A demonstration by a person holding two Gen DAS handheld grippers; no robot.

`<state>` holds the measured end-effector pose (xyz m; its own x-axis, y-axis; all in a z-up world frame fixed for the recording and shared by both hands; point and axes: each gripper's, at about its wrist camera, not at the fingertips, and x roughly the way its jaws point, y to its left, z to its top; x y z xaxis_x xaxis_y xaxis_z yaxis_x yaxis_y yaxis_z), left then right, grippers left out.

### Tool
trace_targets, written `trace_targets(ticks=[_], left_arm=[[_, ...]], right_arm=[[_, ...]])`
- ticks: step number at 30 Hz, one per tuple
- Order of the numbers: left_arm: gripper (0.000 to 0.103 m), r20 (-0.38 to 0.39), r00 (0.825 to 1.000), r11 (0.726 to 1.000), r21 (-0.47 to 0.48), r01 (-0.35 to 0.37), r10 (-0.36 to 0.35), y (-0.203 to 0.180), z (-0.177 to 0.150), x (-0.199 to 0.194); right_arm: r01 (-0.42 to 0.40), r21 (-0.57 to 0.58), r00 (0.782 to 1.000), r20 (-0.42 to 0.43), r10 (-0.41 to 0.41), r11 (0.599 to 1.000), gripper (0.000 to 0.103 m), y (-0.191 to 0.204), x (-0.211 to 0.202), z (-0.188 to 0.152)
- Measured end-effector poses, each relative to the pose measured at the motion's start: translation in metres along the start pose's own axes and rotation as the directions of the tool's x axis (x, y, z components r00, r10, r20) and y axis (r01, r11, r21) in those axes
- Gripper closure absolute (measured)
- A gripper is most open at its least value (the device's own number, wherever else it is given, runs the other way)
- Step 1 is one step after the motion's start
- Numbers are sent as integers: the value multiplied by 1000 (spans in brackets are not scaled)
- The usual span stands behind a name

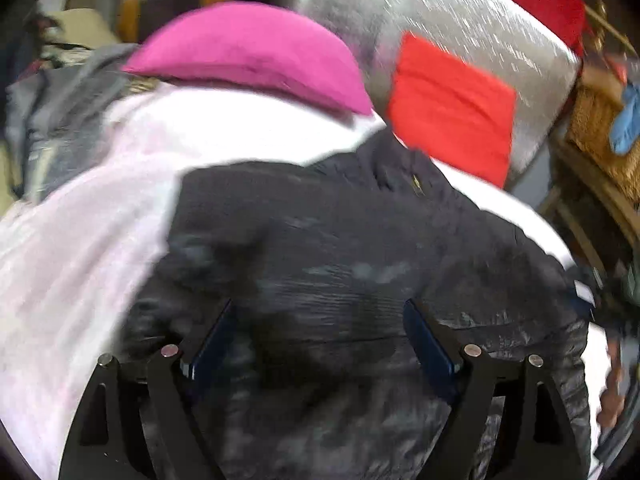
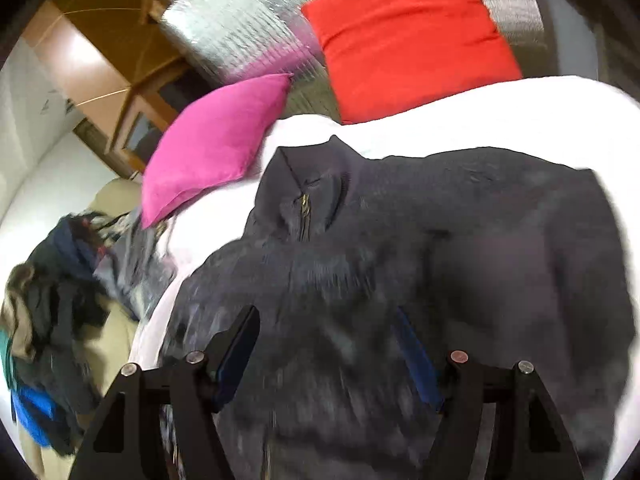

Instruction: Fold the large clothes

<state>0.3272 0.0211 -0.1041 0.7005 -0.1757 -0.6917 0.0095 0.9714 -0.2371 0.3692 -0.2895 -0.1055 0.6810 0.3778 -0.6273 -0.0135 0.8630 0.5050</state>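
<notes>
Dark, quilted fabric filled most of both wrist views: a navy-black zip-up jacket was spread across a white sheet covering what appeared to be a bed. Its stand-up collar and a brass-coloured zipper were seen at the far end of the garment in the right wrist view, with the body of the jacket running back toward the camera and under the gripper. In the left wrist view the same jacket was seen lying on the pale sheet, much of it smeared by motion blur. The left gripper was held just over the jacket with its jaws spread wide, nothing pinched between the blue-lined fingers. The right gripper was likewise poised above the garment's lower half, jaws spread apart and empty; whether either pair of fingertips touched the cloth could not be told. Beyond the collar, a magenta cushion was resting at the head of the sheet, and a red cushion was propped just beside it against a silvery, foil-like backing. The two cushions were also visible in the left wrist view, magenta and red. Off the sheet's edge, a heap of other clothes in grey, dark and blue tones was piled on a beige surface, well apart from the jacket. Wooden furniture was visible farther back.
</notes>
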Motion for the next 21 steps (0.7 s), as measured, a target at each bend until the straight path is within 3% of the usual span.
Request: trace_targets(ticks=[6,11,14,17,21], left_arm=[[19,10,1000,998,-64,2,-2,26,-17,-33],[19,-6,1000,993,-114,24,-25,38,-41,-64],[19,-16,999,990,-132,41,-44,49,-58,-87],[19,-15,1000,992,-128,12,-14,63,-78,-114],[18,1,1000,975,-220,-17,18,92,-107,-157]], right_arm=[[125,6,991,52,-125,992,30,-40,-81,-58],[171,82,983,54,-176,982,30,-75,-139,-119],[199,99,979,22,-202,975,30,-88,-159,-153],[212,114,977,-5,-213,971,30,-96,-175,-184],[209,158,977,3,-212,965,30,-99,-197,-217]])
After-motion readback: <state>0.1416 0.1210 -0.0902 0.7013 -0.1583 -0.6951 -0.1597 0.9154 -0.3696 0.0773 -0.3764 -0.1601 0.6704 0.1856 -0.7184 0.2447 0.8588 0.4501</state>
